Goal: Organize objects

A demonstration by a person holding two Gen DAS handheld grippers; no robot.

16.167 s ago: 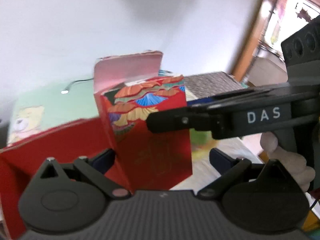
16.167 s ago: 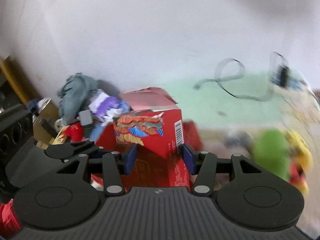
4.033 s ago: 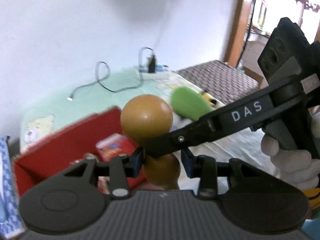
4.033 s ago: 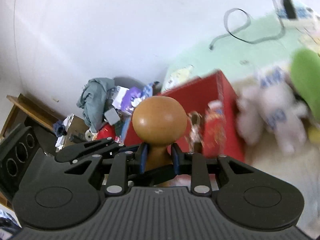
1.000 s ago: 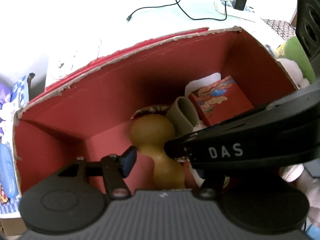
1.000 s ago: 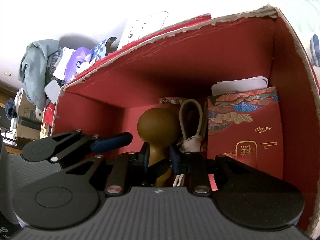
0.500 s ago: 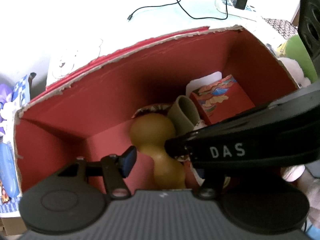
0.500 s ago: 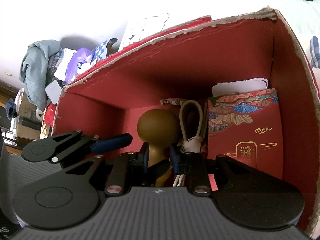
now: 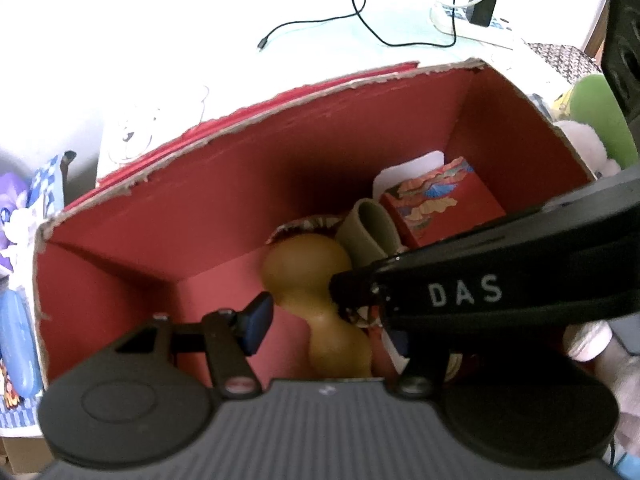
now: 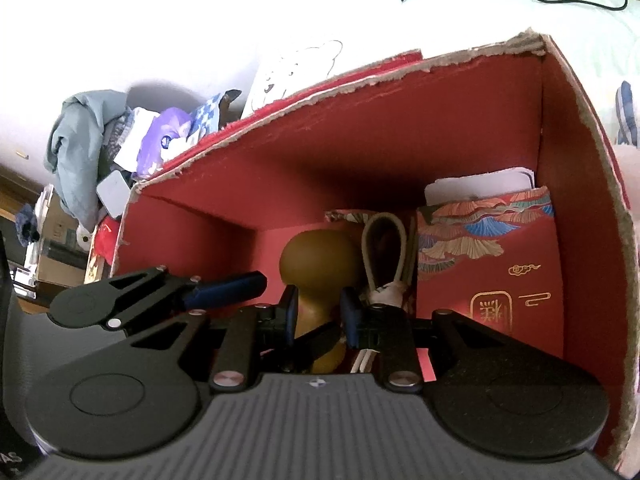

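Both grippers reach down into an open red cardboard box (image 10: 360,152) with torn upper edges. The right gripper (image 10: 318,316) is clenched on the narrow neck of a brown wooden gourd-shaped piece (image 10: 320,264), blue pads pressing either side just below the round head; the piece stands roughly upright near the middle of the box floor, close to the box's near wall. The left gripper (image 9: 324,316) straddles the same piece; its left blue pad stands clear of the wood with red floor showing between, its right finger is hidden behind the right gripper's black body, so it reads as released, not gripping. Just right of the gourd head a grey-beige folded strap loop (image 10: 384,248) stands on end, touching or nearly touching it. Further right, against the box's right wall, a red patterned gift box (image 10: 488,264) stands with a white card (image 10: 480,188) behind it. Outside the box: a black cable (image 9: 360,20) and a power strip with a black plug (image 9: 476,12) beyond the far edge, a pile of clothes and packets (image 10: 120,140) past the left wall, a green plush toy (image 9: 600,120) past the right wall.
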